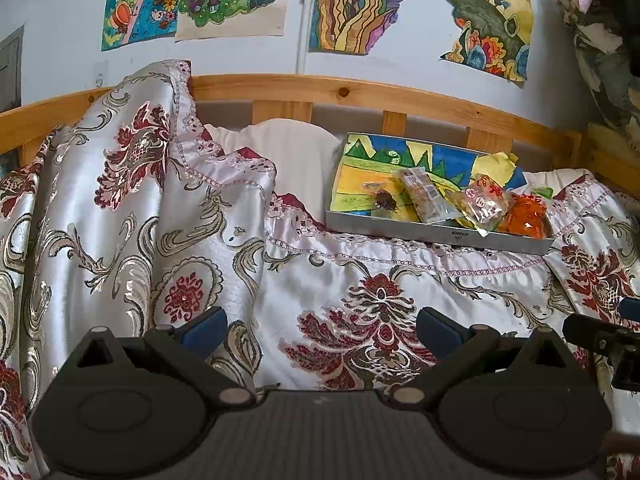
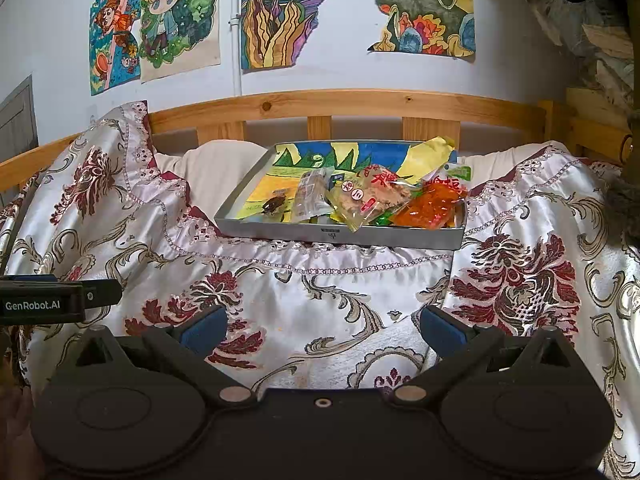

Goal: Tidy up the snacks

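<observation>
Blue-padded jaws of the left gripper (image 1: 320, 330) and right gripper (image 2: 322, 330) were held wide apart, empty, above the satin cover (image 2: 320, 280). Farther off, the snack packets (image 2: 372, 200) were seen gathered in the tray (image 2: 340, 237); any remaining sorting could not be judged.

A silvery satin bedspread (image 2: 320, 280) with dark red floral patterns covers a bed. Behind it runs a pale wooden slatted headboard (image 2: 360, 104), with a white pillow (image 2: 208, 168) resting against it. On the white wall (image 1: 52, 12) above hang 4 colourful hand-drawn pictures (image 2: 280, 12), some with torn edges.
</observation>
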The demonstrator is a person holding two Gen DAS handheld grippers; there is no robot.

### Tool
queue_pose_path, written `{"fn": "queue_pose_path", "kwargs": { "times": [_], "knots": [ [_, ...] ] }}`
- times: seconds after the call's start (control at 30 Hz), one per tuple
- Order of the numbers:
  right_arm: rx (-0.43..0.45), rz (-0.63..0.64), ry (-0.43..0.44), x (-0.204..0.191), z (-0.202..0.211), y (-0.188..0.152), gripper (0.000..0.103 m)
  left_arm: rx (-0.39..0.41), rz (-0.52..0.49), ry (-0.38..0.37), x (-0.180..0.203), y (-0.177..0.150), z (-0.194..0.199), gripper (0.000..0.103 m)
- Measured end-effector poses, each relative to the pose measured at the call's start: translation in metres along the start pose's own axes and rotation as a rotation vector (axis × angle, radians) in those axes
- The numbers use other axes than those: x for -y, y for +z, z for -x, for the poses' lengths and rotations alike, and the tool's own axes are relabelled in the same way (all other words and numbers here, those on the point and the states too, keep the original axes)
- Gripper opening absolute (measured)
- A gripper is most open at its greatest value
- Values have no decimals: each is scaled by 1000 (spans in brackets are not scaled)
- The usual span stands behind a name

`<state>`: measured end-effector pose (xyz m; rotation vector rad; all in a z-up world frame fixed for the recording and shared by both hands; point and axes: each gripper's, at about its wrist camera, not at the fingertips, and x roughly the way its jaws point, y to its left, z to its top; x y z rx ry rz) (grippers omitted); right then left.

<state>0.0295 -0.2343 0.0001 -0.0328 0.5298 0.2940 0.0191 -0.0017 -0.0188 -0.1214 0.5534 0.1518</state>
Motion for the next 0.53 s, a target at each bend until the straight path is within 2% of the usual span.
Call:
{"fn": "queue_pose_path", "kwargs": {
  "times": [0.53],
  "knots": [
    [-2, 0, 0, 0, 0, 0, 102, 4, -21, 0, 2, -1, 0, 102]
  ]
}}
